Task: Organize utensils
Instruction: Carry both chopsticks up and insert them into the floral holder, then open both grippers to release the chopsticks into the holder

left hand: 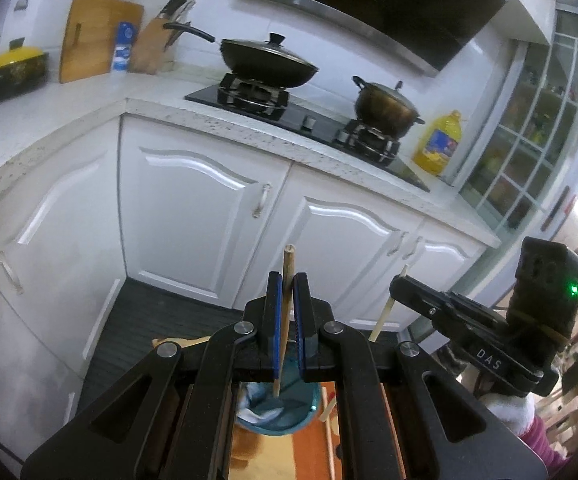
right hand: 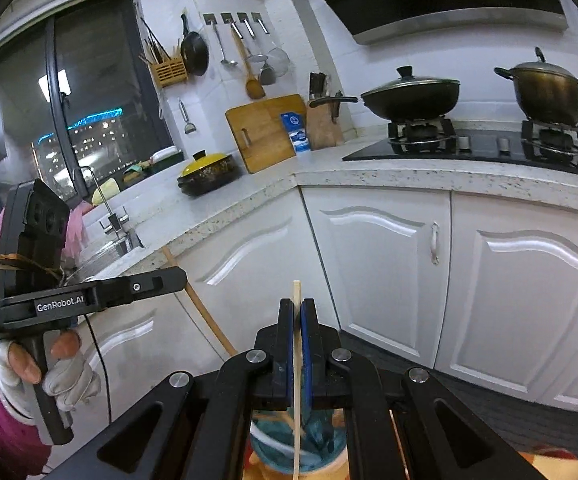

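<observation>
Left claw [left hand: 287, 292] grips a brown stick [left hand: 287, 280], right claw [right hand: 297, 320] a pale chopstick [right hand: 297, 344]; both upright, teal cup [left hand: 277, 412] at 6 o'clock.

countertop [right hand: 249, 204]: speckled stone, matt | cabinet doors [right hand: 381, 260]: glossy white | cutting board [right hand: 265, 128]: wood

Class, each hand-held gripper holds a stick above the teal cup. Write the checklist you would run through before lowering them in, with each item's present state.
1. Left hand-held gripper clamped on the brown chopstick: ok.
2. Right hand-held gripper clamped on the pale chopstick: ok.
3. Teal cup below the left stick's tip: ok.
4. Cup below the right stick: ok.
5. Both sticks near upright: ok.
6. Room left inside cup: cannot tell.
</observation>
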